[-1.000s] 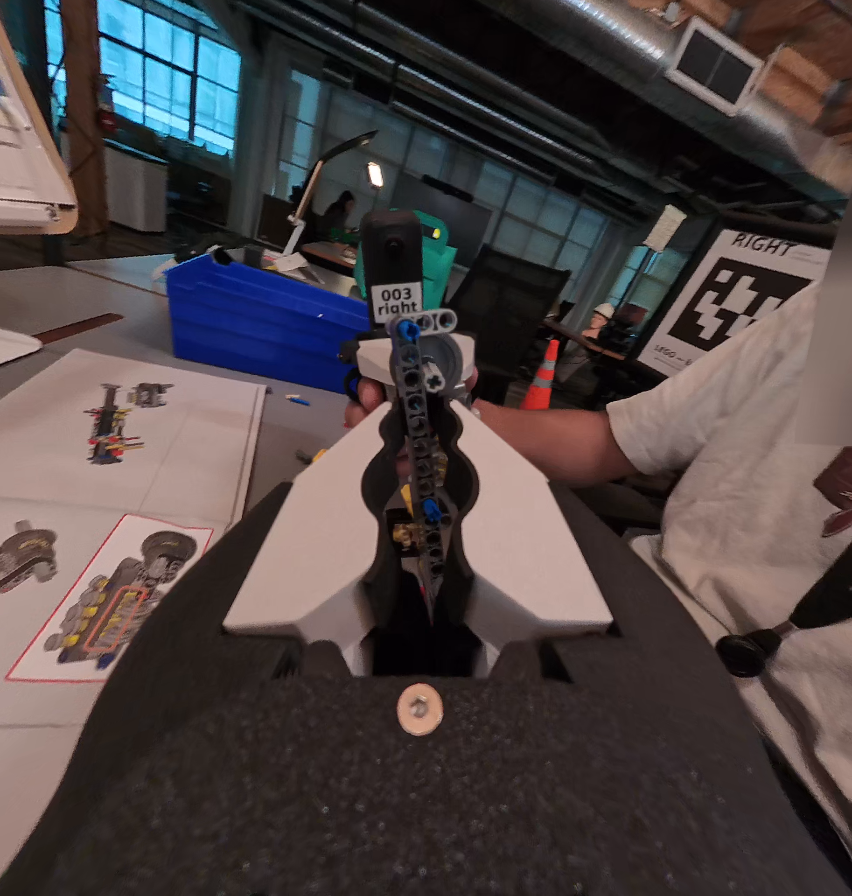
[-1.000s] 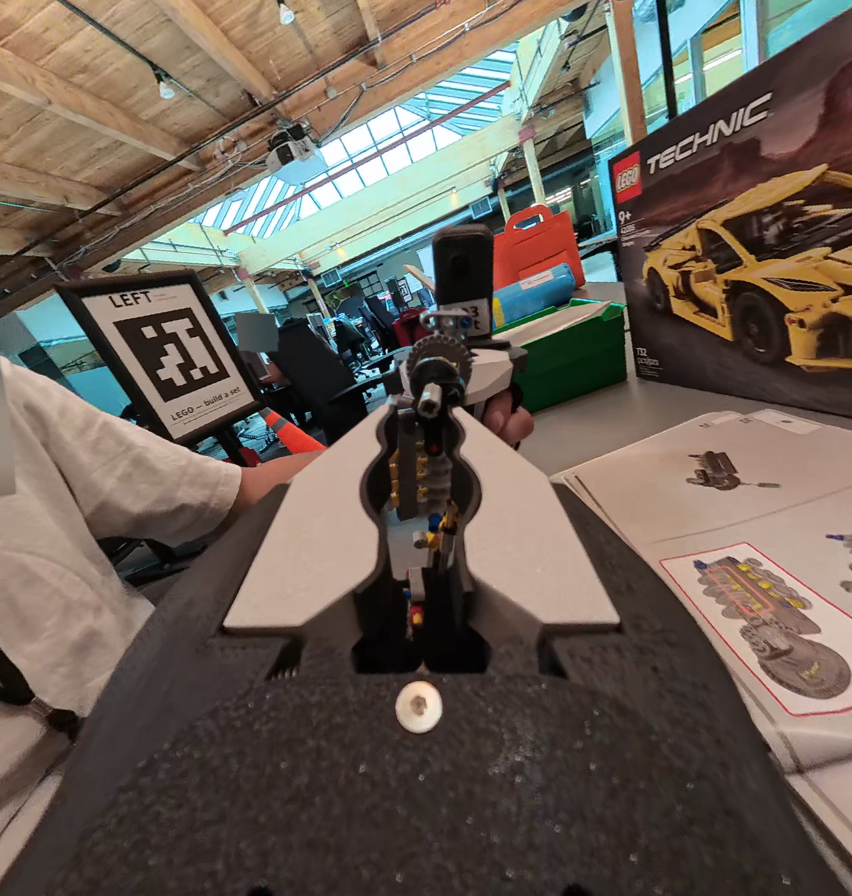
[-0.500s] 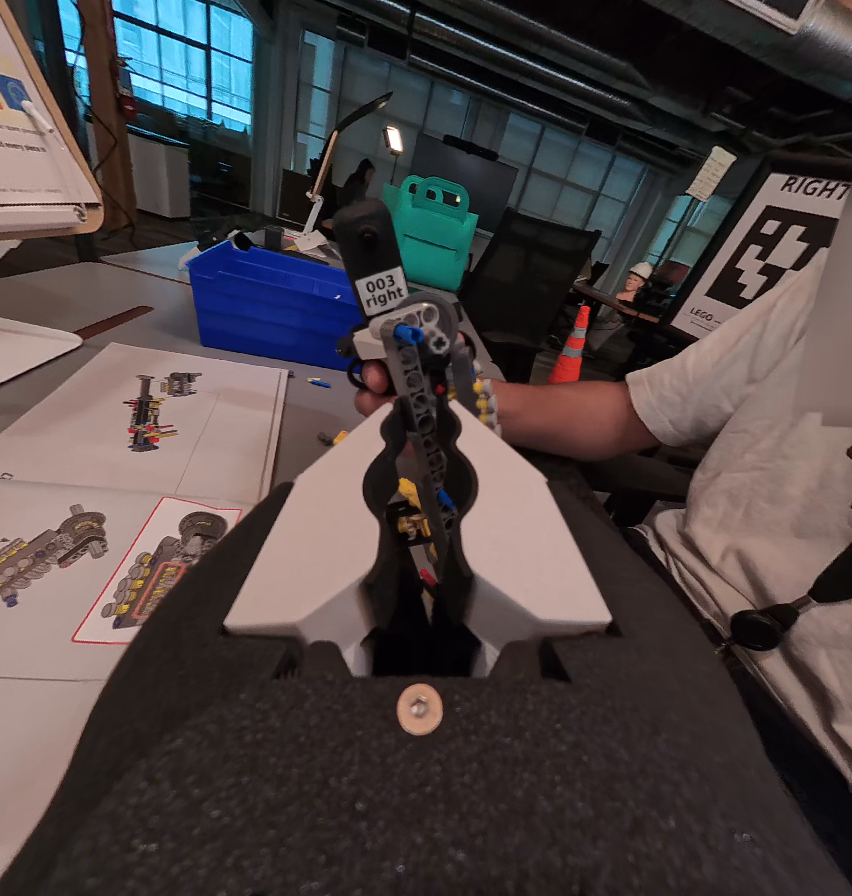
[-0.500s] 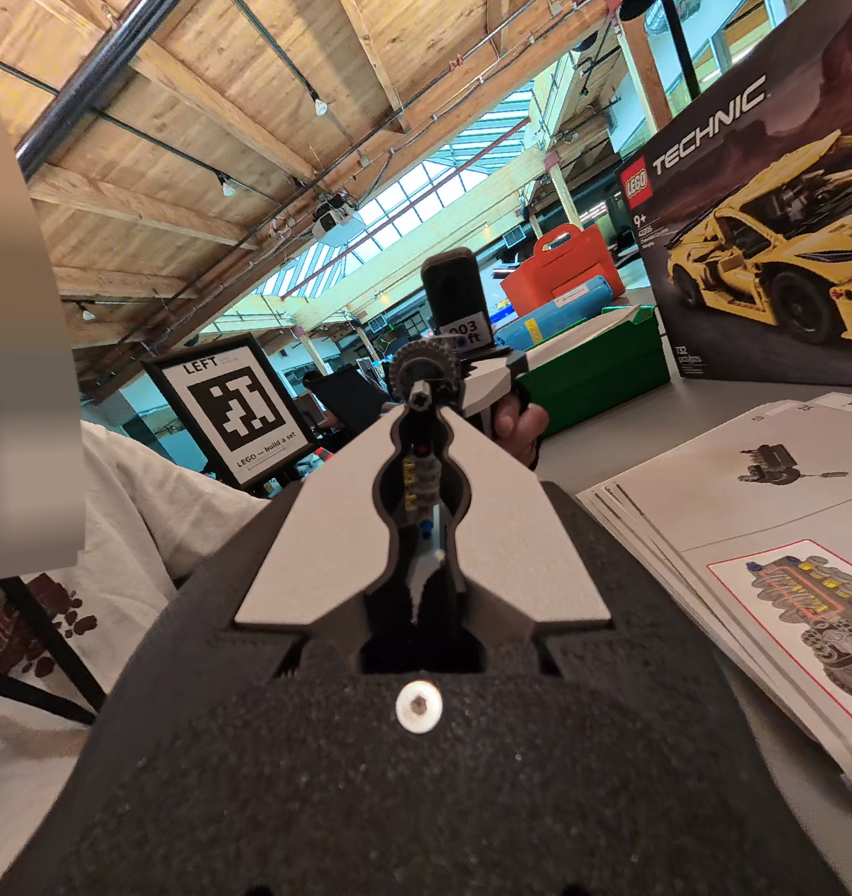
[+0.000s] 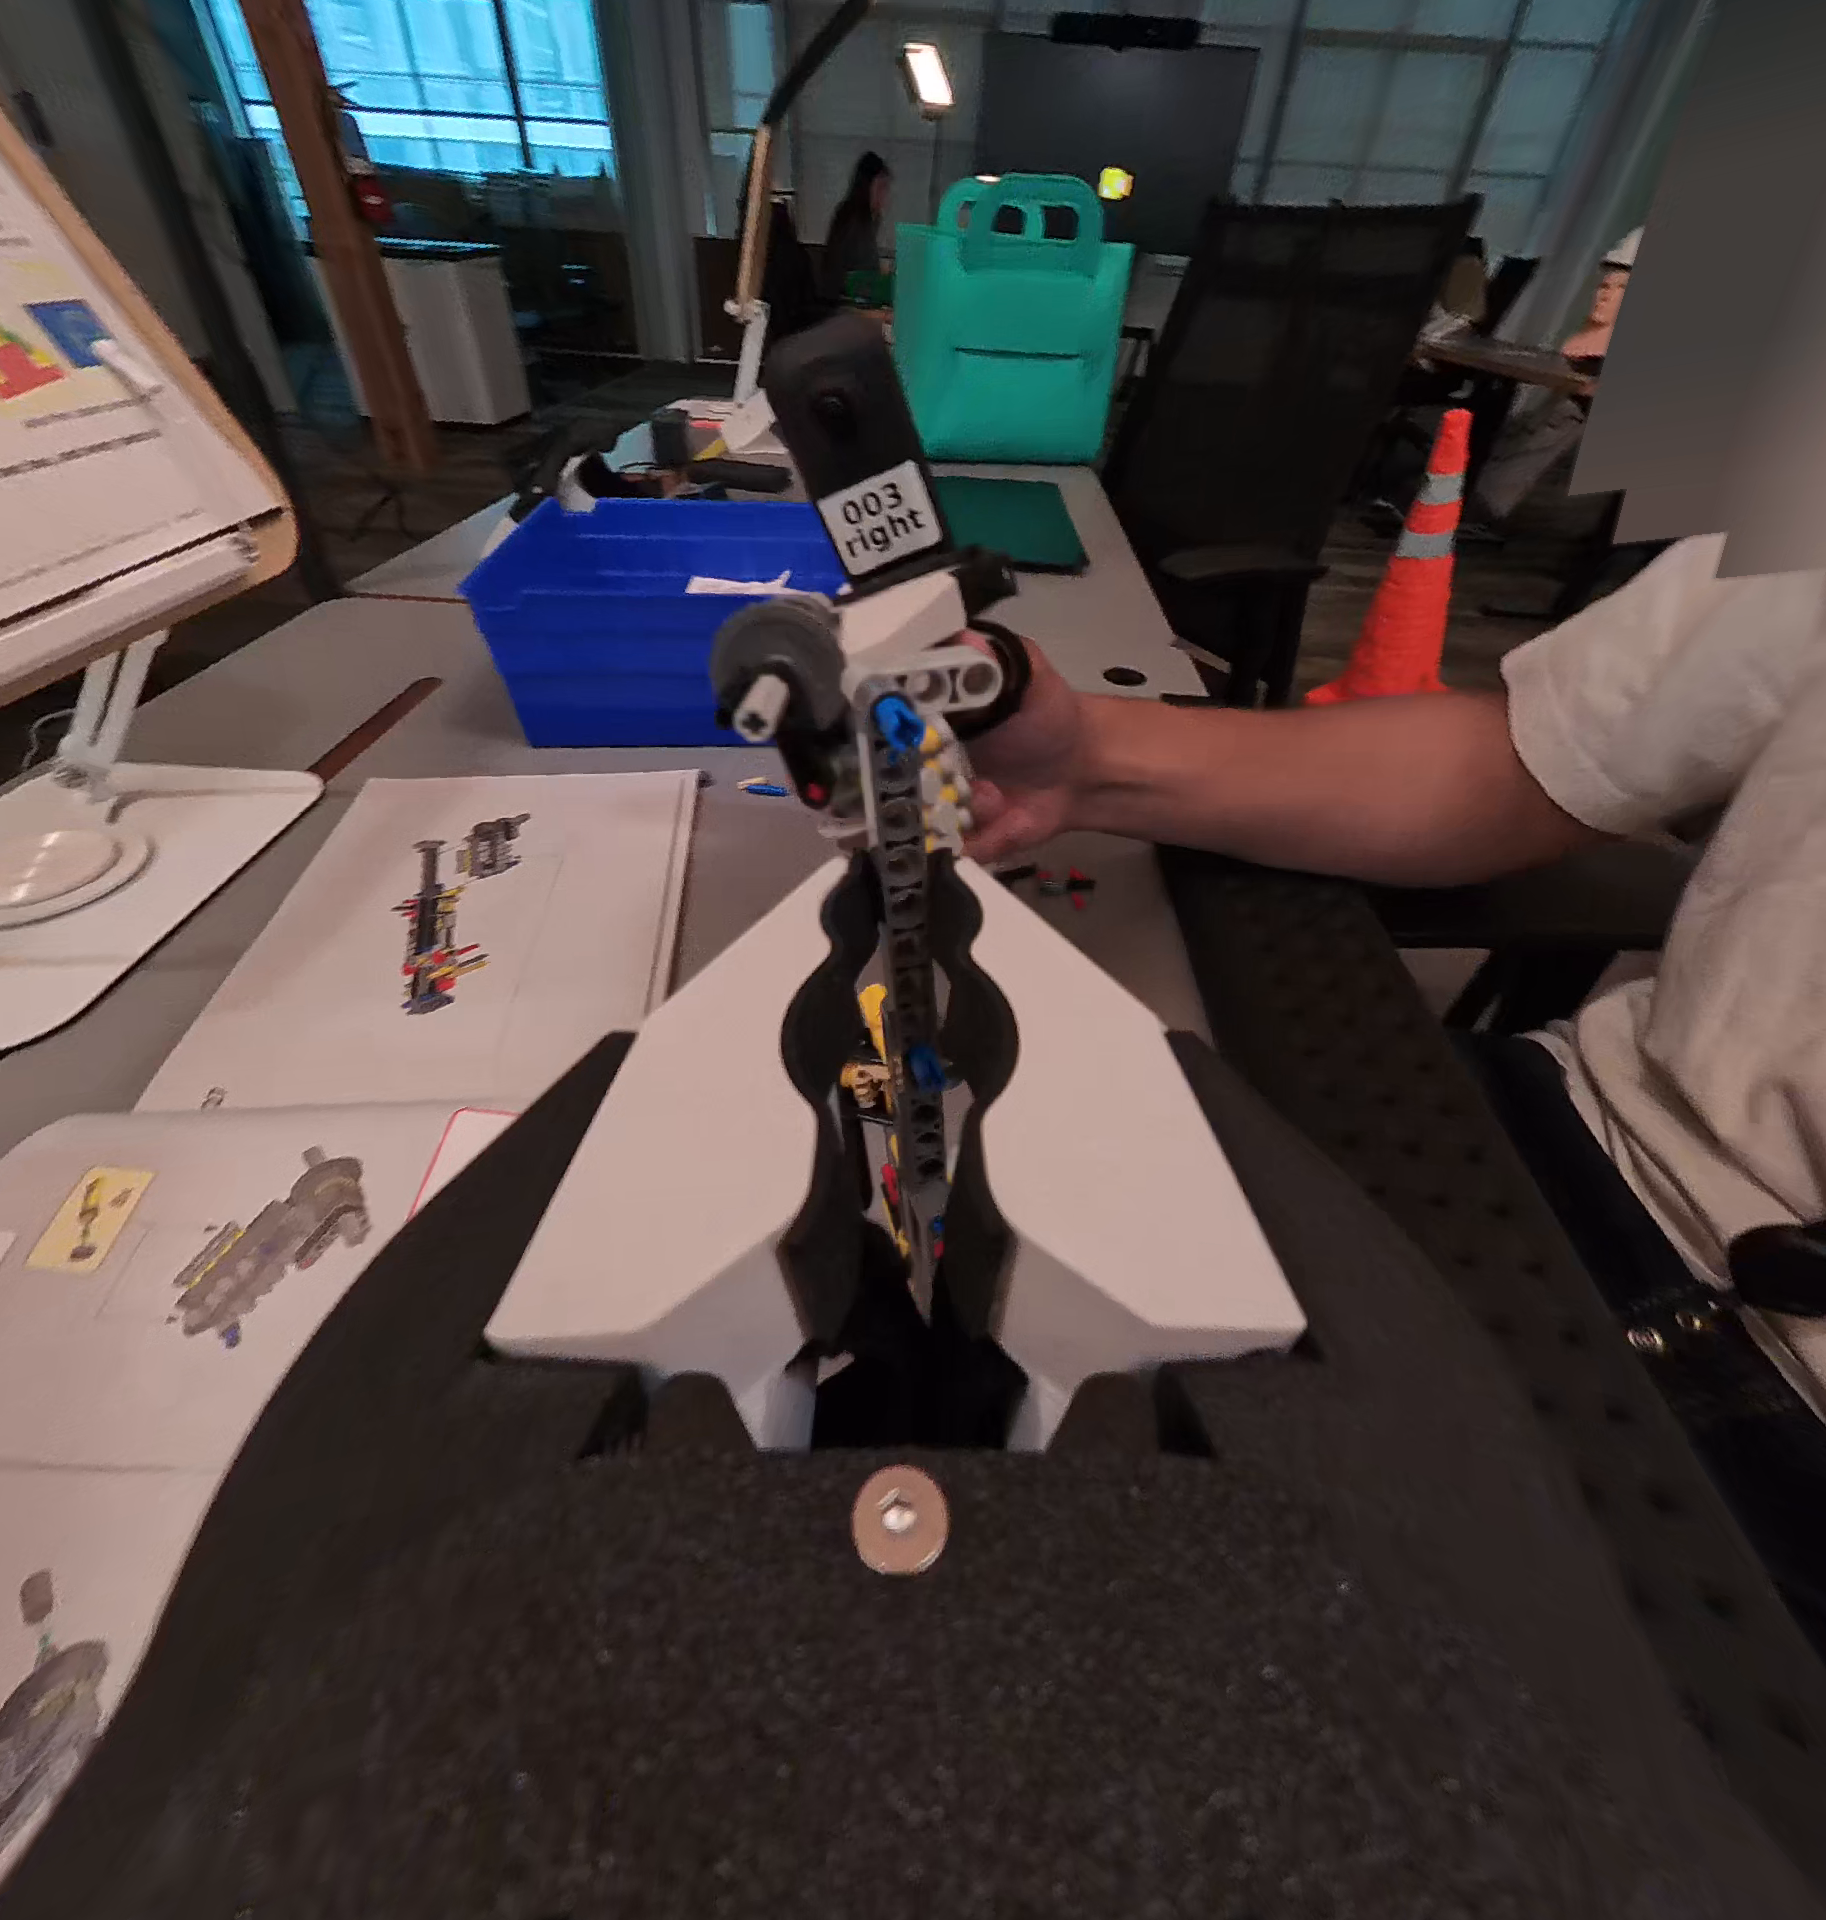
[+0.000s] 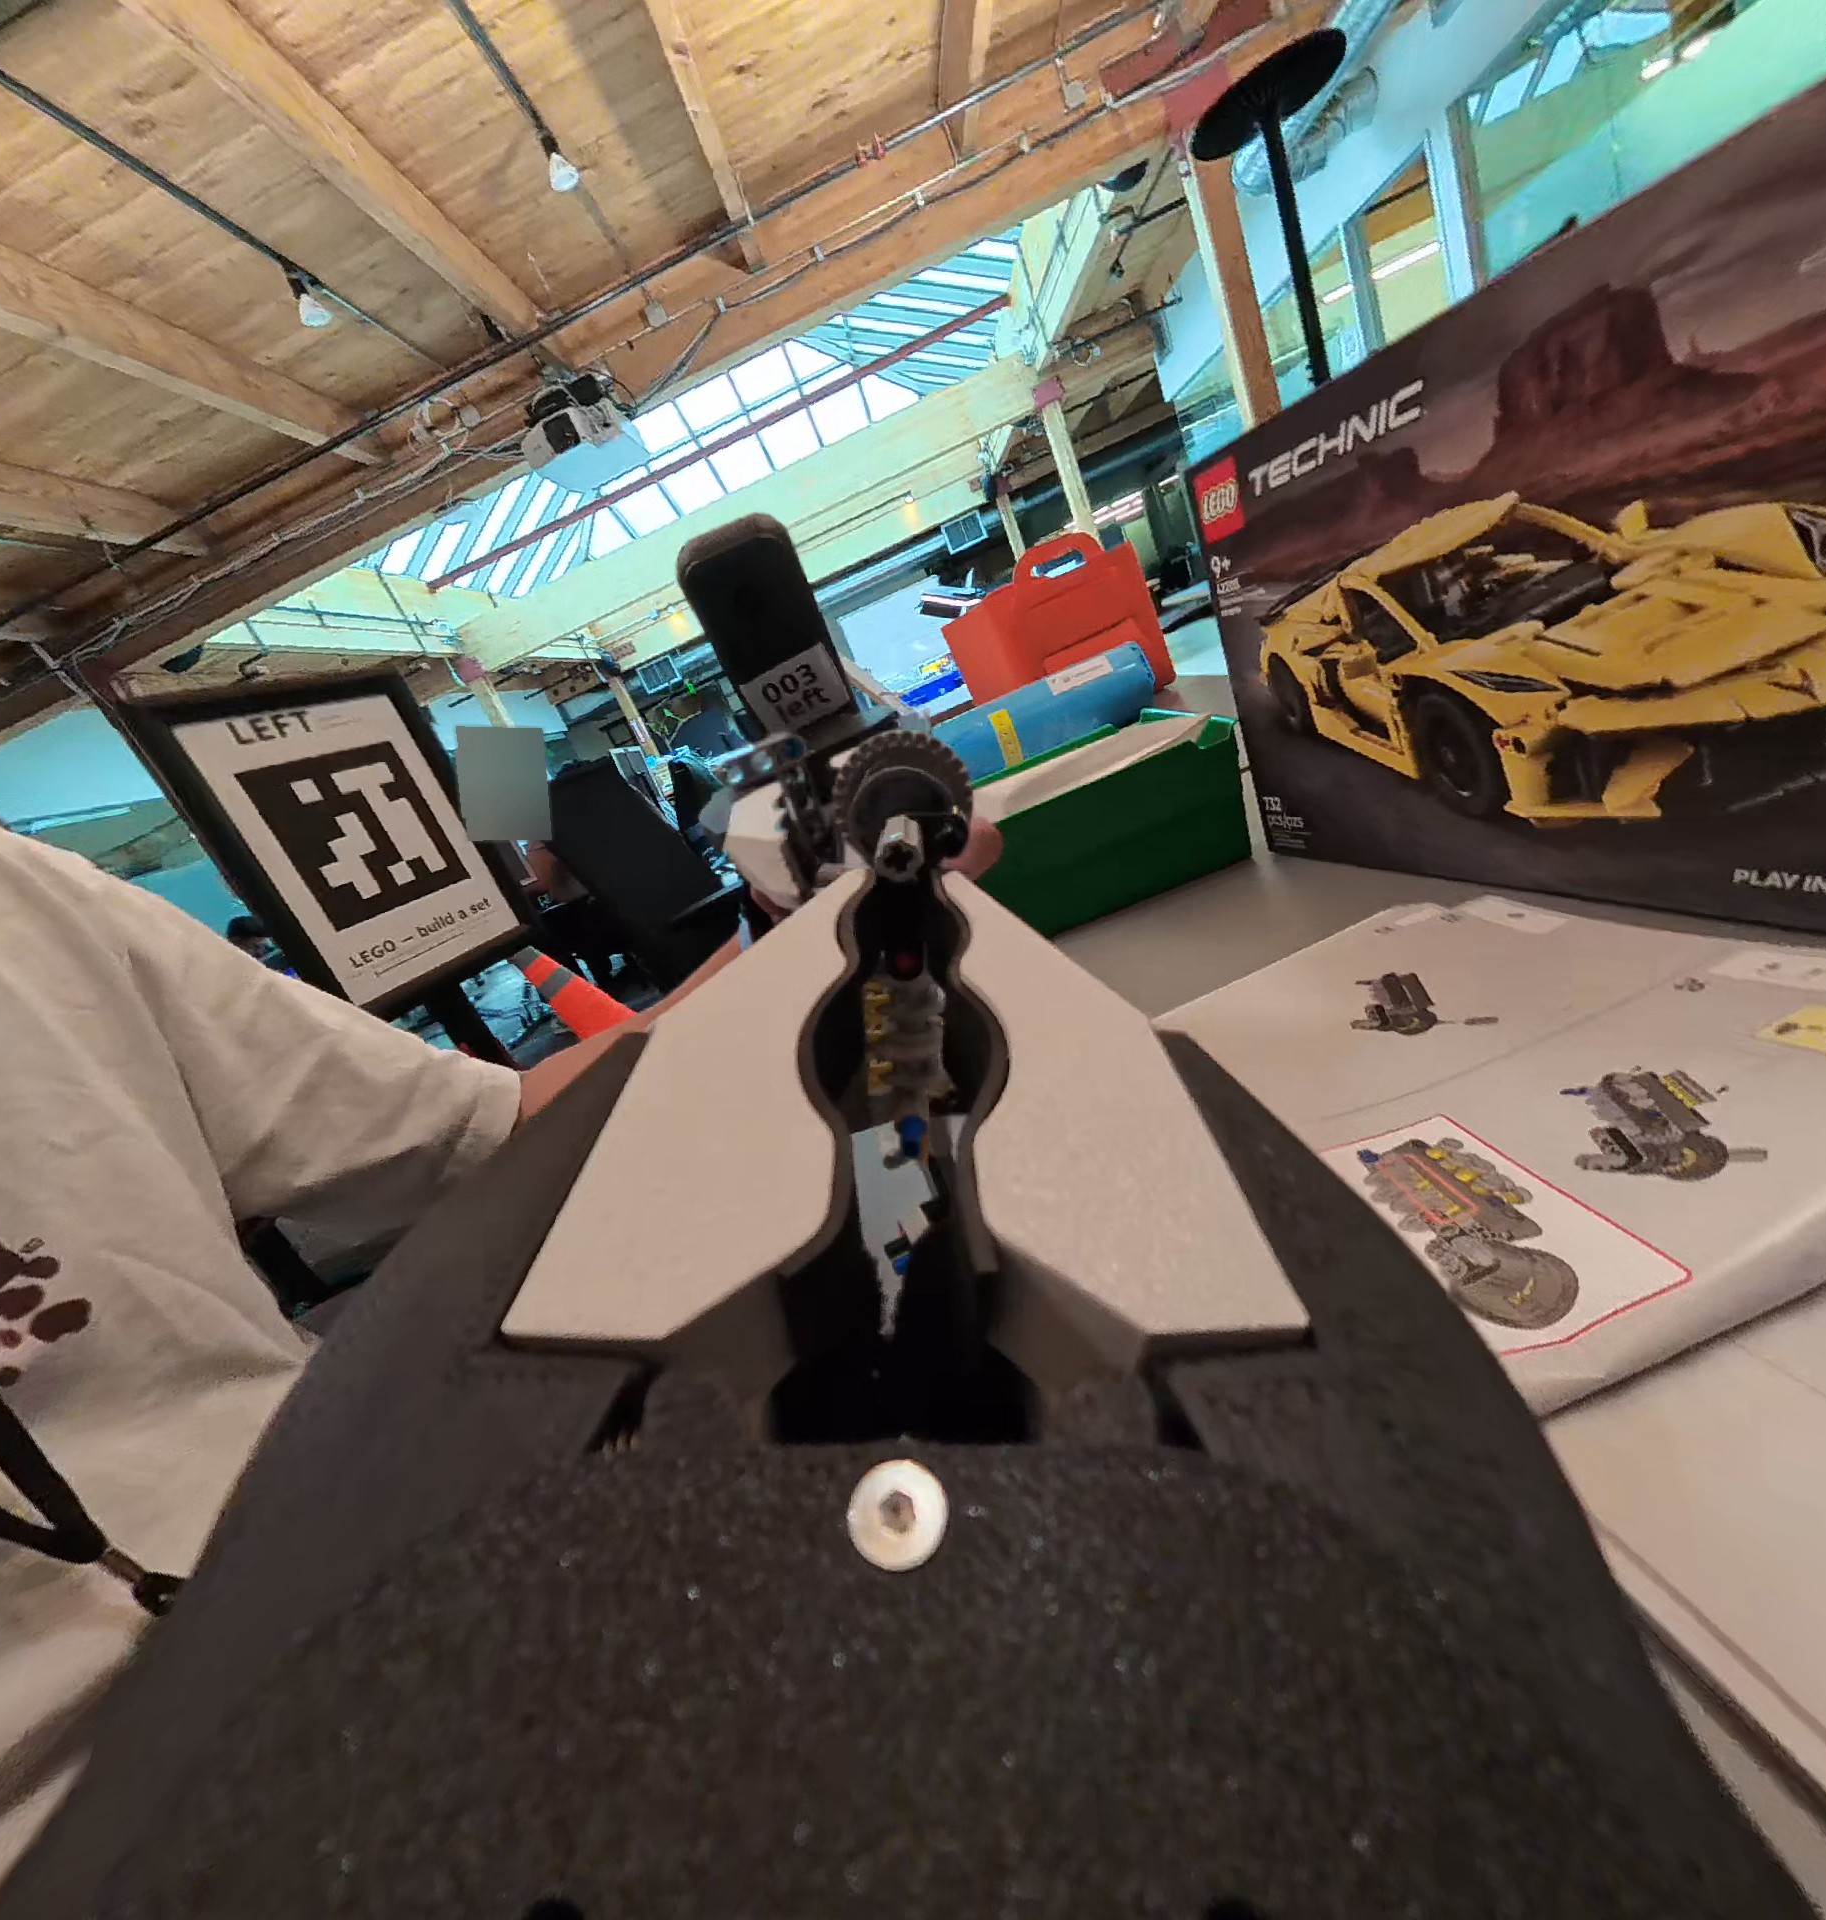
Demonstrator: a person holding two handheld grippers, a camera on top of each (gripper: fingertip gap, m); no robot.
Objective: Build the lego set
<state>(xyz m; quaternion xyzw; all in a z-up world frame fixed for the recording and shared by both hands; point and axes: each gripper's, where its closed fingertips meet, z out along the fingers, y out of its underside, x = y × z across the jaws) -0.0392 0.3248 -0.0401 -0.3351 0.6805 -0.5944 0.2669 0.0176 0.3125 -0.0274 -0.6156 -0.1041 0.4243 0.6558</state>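
Note:
A half-built lego assembly, a long grey holed beam (image 5: 904, 935) with yellow, blue and red pins and a dark grey gear (image 5: 779, 660) on an axle at its far end, is held in the air above the table. My left gripper (image 5: 904, 883) is shut on the beam. My right gripper (image 6: 898, 883) faces it and is shut on the same assembly (image 6: 904, 1039), with the gear (image 6: 904, 795) just past its fingertips. Each view shows the other gripper's black camera mount (image 5: 847, 436) behind the assembly. The part deep between the fingers is hidden.
Open instruction booklets (image 5: 421, 935) (image 6: 1511, 1091) lie on the grey table. A blue bin (image 5: 628, 623), a white lamp base (image 5: 57, 862), a green bin (image 6: 1117, 821) and the lego box (image 6: 1563, 623) stand around. Small loose pieces (image 5: 1060, 881) lie near the person's forearm (image 5: 1304, 790). The left gripper's tips are roughly 7 centimetres from the right gripper's.
Both grippers have tilted downward while staying shut on the assembly. In the left wrist view the gear has swung to the left of the beam. The table shows more.

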